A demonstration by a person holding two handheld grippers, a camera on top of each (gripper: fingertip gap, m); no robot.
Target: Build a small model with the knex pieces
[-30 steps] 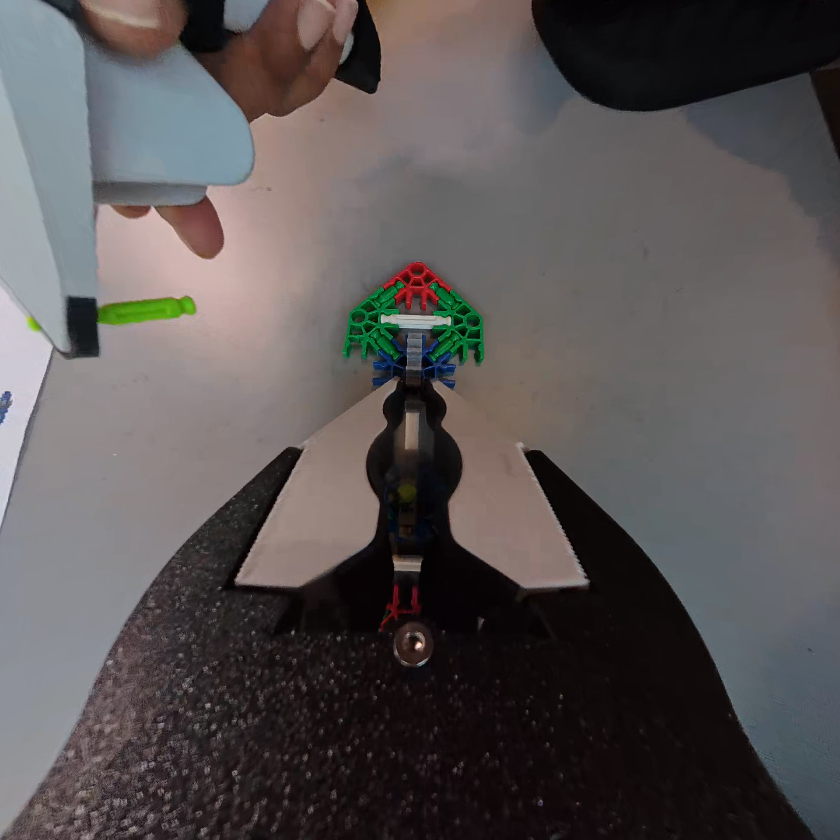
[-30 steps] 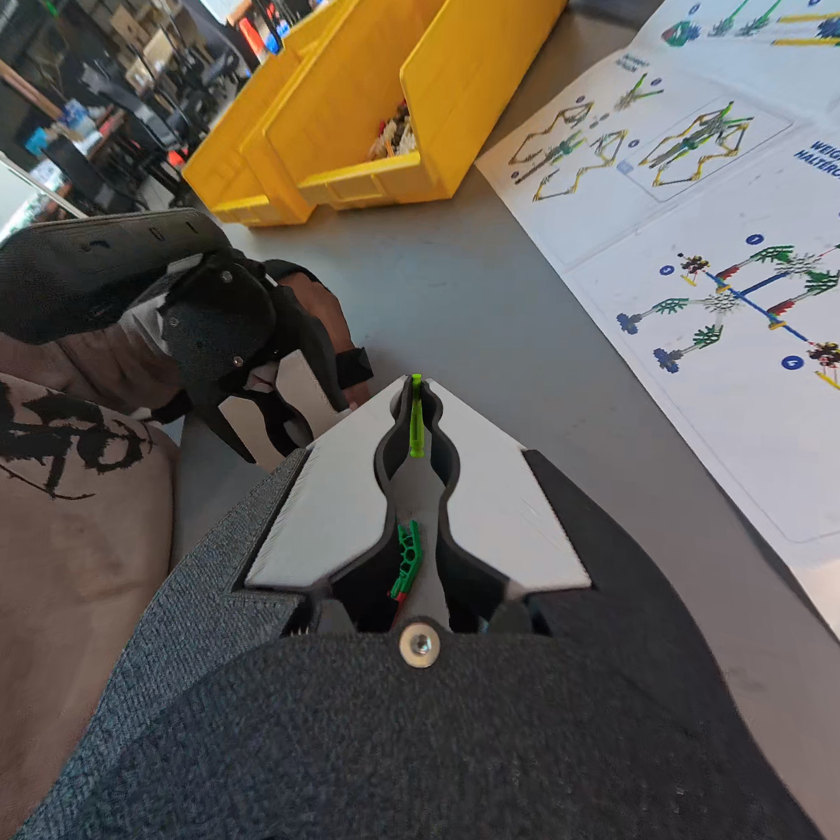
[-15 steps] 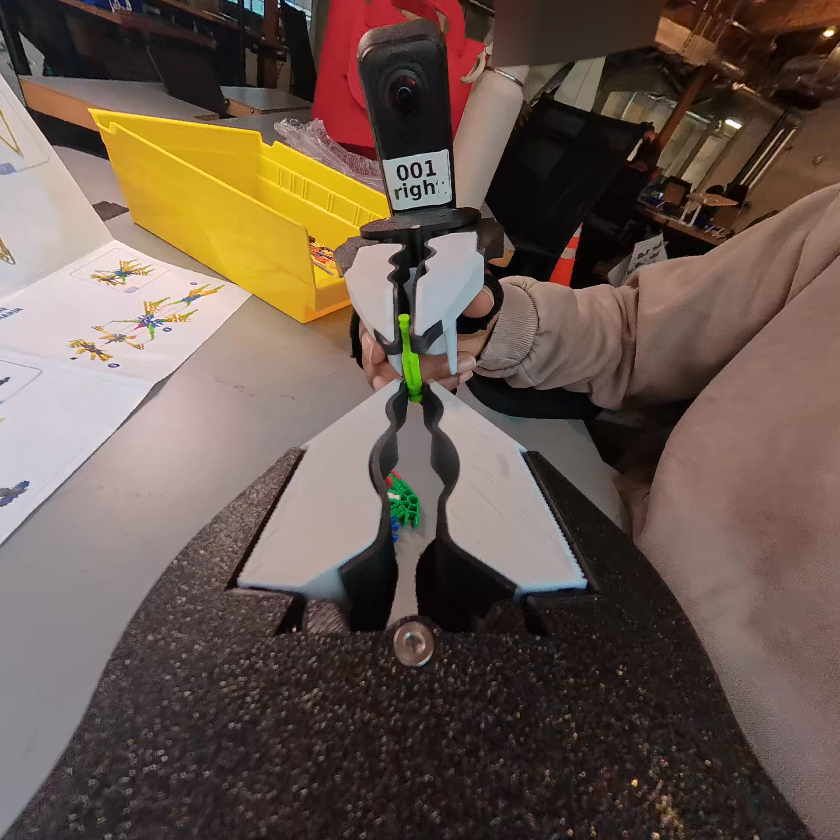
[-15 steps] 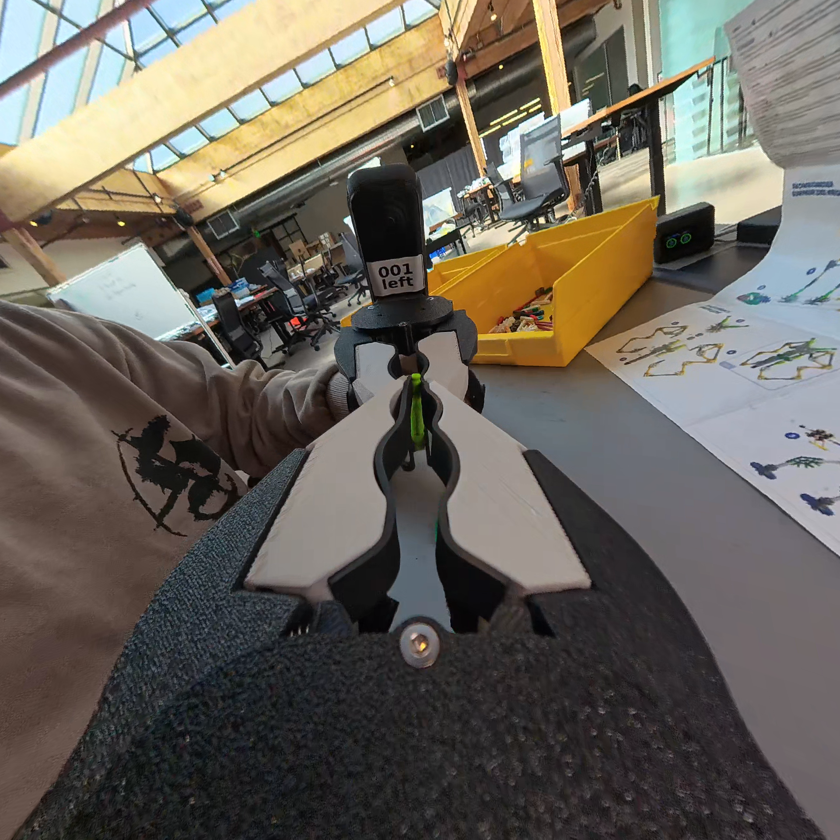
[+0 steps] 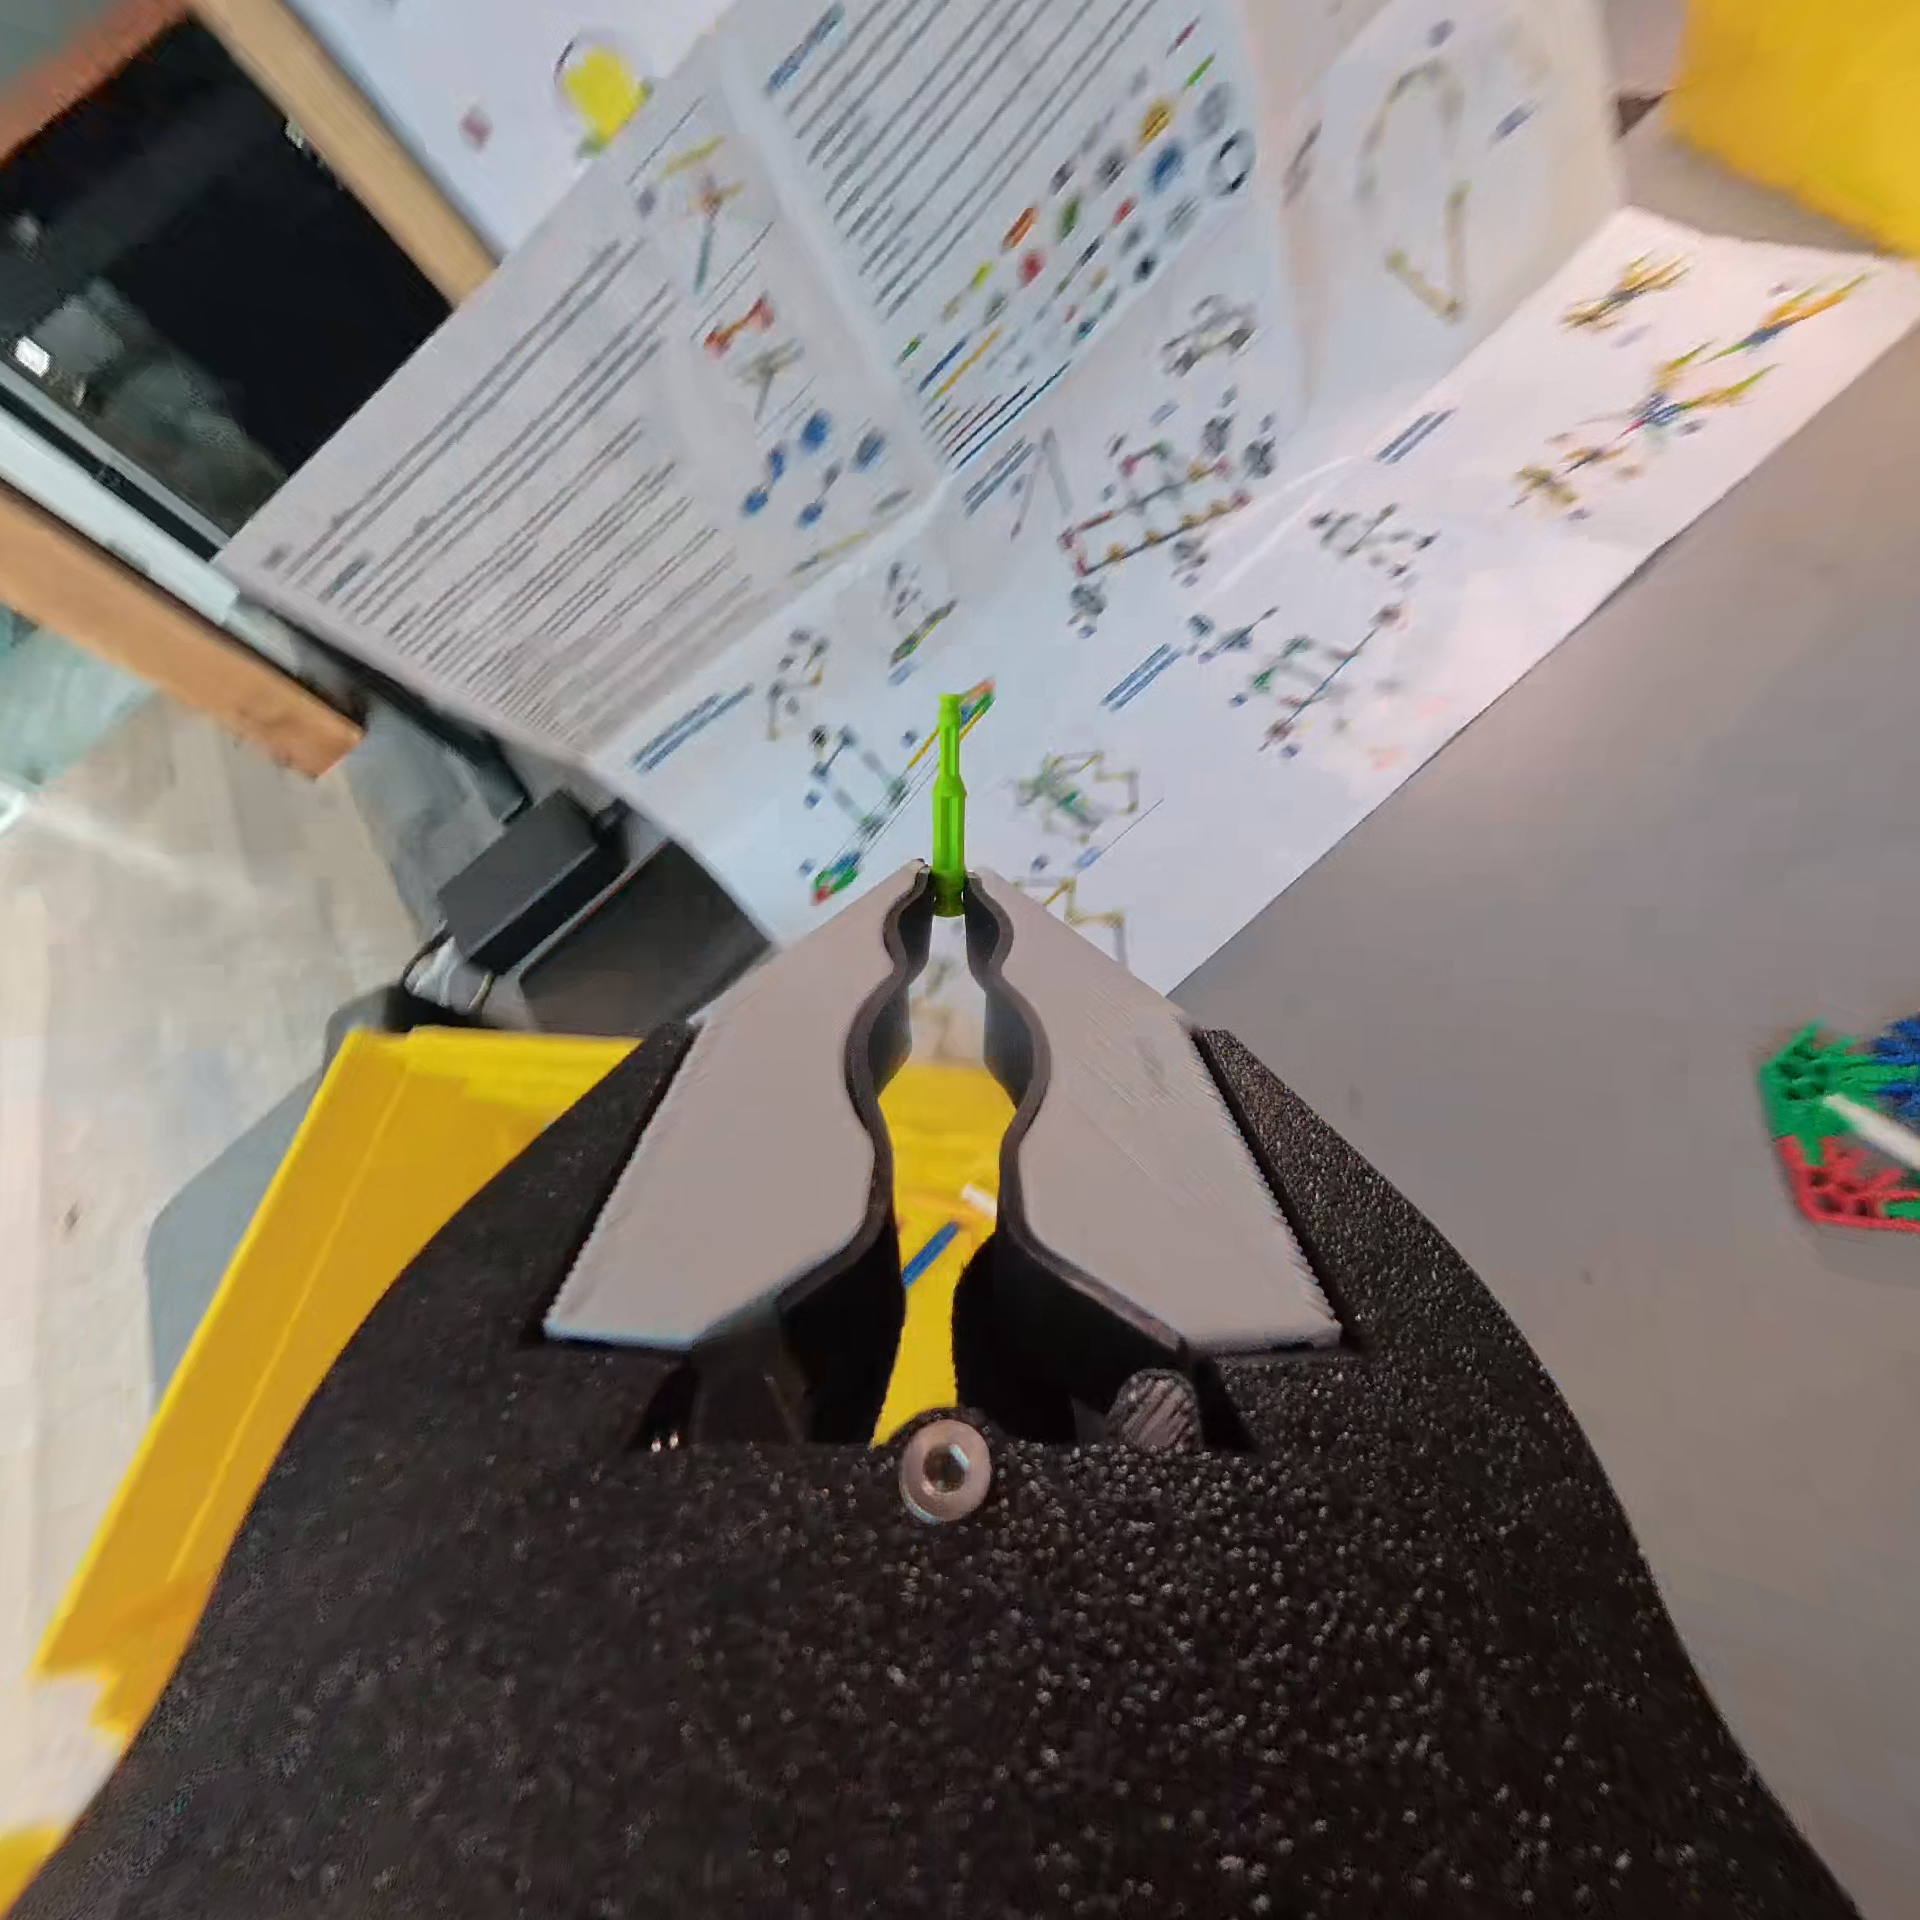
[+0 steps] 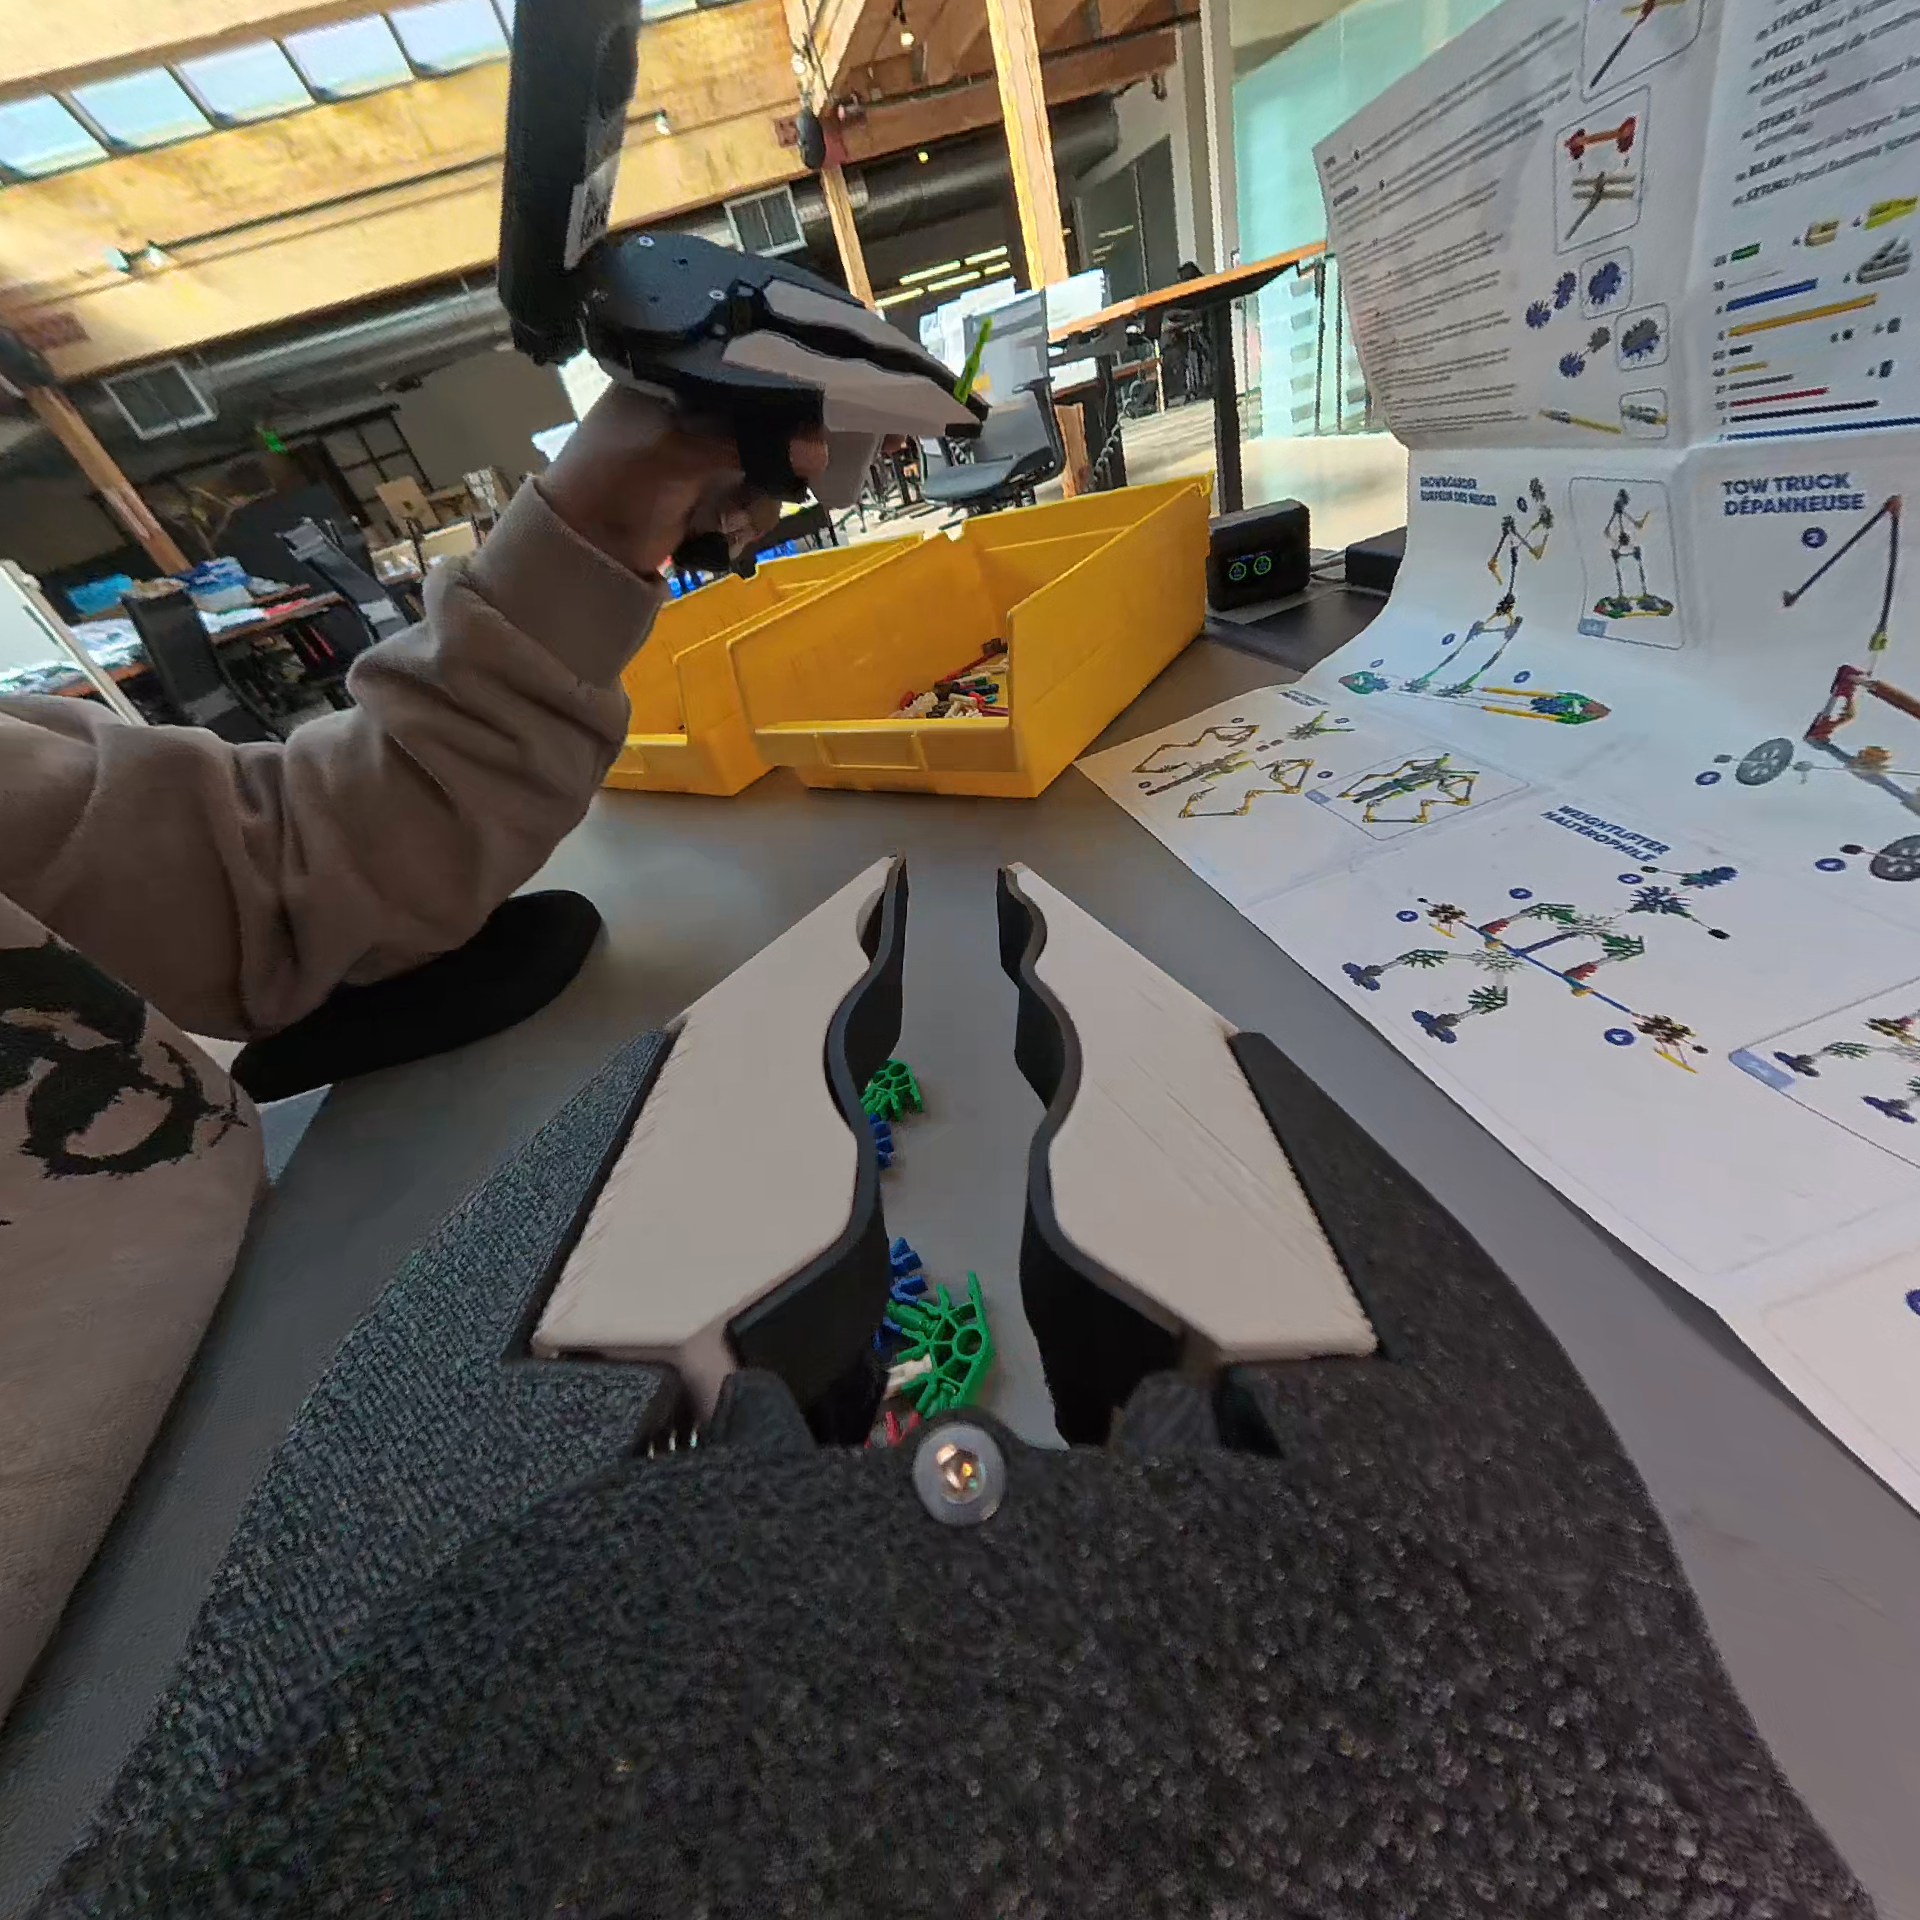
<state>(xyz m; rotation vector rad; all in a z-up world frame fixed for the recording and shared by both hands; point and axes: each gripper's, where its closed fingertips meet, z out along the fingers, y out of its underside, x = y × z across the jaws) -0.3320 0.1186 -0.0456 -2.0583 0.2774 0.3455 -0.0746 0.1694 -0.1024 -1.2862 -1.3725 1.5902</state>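
The lime-green rod (image 5: 948, 805) sits at the centre of the left wrist view, pinched by its lower end between the tips of the left gripper (image 5: 945, 891), raised above the yellow bin (image 5: 312, 1247). The hold looks thin, so the rod could likely twist or slip out. The right gripper (image 6: 951, 883) stands parted and holds nothing, low over the grey table (image 6: 727, 862); beneath it lies the green, blue and red connector piece (image 6: 940, 1340). An instruction sheet (image 6: 1558, 935) covers the frame's right side; desks and timber beams fill the upper left.
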